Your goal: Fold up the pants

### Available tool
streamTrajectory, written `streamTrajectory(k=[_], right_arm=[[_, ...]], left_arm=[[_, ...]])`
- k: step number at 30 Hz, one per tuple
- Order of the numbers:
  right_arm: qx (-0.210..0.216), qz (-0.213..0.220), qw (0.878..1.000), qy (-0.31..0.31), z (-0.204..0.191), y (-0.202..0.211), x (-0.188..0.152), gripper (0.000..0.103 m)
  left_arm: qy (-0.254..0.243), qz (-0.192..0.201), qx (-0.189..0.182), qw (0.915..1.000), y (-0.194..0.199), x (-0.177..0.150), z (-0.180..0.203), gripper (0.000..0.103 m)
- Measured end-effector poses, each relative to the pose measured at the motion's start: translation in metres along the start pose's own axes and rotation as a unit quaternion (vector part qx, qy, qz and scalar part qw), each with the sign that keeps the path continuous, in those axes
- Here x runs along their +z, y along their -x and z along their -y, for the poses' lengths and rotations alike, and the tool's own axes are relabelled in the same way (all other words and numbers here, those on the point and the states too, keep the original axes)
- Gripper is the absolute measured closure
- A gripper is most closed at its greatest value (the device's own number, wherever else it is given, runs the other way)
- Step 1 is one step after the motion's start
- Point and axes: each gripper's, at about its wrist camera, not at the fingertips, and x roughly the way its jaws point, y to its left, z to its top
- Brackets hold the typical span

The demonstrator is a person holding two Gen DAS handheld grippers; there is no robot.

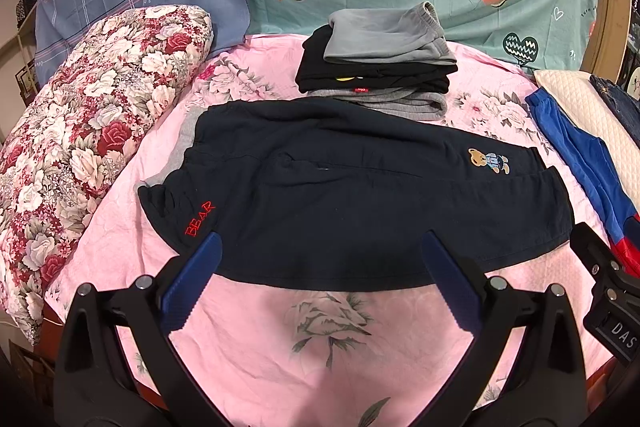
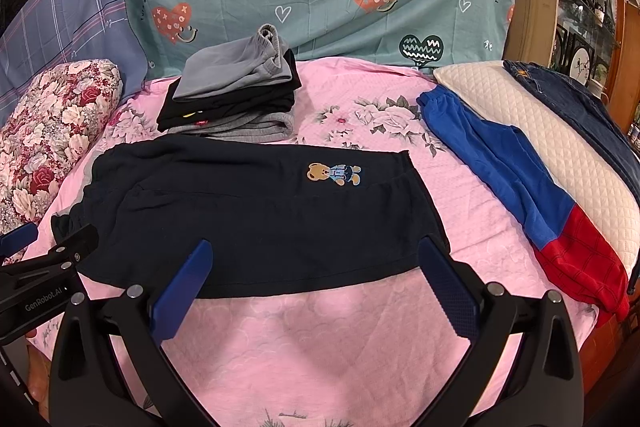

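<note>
Dark navy pants (image 1: 340,203) (image 2: 256,219) lie flat on the pink bed, folded lengthwise, with a bear patch (image 1: 489,160) (image 2: 334,174) near the waistband on the right and red "BEAR" lettering (image 1: 199,218) by the cuff on the left. My left gripper (image 1: 320,247) hovers open over the near edge toward the cuff end, holding nothing. My right gripper (image 2: 314,255) is open over the near edge by the waistband end, also holding nothing. Each gripper shows at the edge of the other's view.
A stack of folded grey and black clothes (image 1: 380,59) (image 2: 236,95) sits just behind the pants. Blue and red pants (image 2: 516,183) and jeans (image 2: 580,111) lie on a white quilted pillow (image 2: 560,155) at right. A floral bolster (image 1: 80,139) lies at left. Pillows line the back.
</note>
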Motion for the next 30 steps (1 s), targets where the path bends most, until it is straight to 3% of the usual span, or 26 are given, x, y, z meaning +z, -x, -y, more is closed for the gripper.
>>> streamTrajectory(k=[30], right_arm=[[0.003, -0.002, 1.000, 0.000, -0.0041, -0.0017, -0.0019, 0.001]], left_arm=[[-0.002, -0.001, 0.000, 1.0000, -0.0004, -0.0026, 0.0013, 0.002]])
